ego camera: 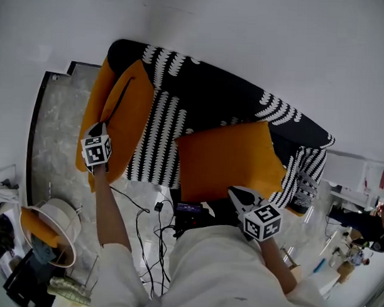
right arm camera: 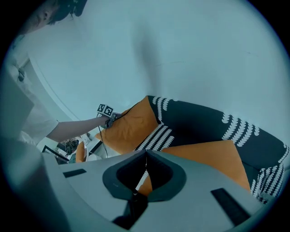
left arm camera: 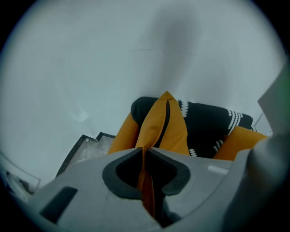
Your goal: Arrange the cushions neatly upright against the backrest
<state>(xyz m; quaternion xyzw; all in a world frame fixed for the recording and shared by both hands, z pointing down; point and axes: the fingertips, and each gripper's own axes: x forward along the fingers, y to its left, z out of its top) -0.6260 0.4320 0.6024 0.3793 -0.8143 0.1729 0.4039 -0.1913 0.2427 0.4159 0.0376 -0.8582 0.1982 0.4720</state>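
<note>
A black sofa with white patterning runs across the head view. An orange cushion stands tilted at its left end, with more orange fabric behind it. My left gripper is shut on this cushion's lower edge; in the left gripper view the orange seam runs up from between the closed jaws. A second orange cushion leans near the sofa's middle. My right gripper is shut on its near lower edge, and orange fabric shows under the closed jaws.
A black-and-white patterned cushion sits at the sofa's right end. Black cables and a small dark device lie on the marble floor in front. A round white basket stands at lower left. A white wall is behind the sofa.
</note>
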